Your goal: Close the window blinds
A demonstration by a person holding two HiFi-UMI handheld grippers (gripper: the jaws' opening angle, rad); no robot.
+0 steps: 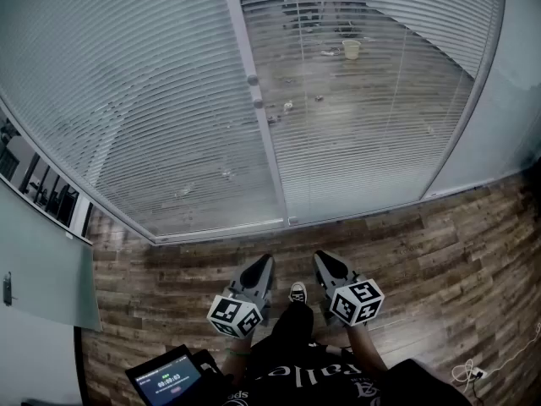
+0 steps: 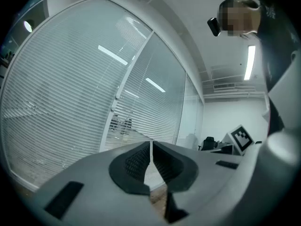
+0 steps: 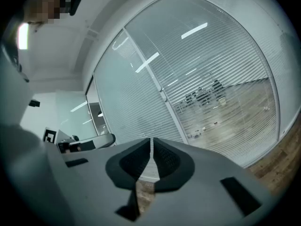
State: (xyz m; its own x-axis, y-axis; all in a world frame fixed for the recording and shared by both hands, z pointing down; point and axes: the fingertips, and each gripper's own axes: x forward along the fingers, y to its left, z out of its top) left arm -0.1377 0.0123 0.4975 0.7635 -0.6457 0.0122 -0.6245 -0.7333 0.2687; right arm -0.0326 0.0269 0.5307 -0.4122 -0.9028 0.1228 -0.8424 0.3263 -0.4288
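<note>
Pale slatted blinds [image 1: 152,100] well ahead of left claw [image 1: 264,261] and right claw [image 1: 325,257]

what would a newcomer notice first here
The slatted window blinds fill the head view's upper part, and the right panel can be seen through between its slats. Low centre, the left gripper and right gripper point toward them, both shut, empty and not touching.

Cool, even, fairly dim indoor light, with ceiling strip lights [image 2: 249,62] glaring and streaking reflections across the window blinds [image 3: 221,60], plus strong fisheye bending and dark corners in both gripper views.
</note>
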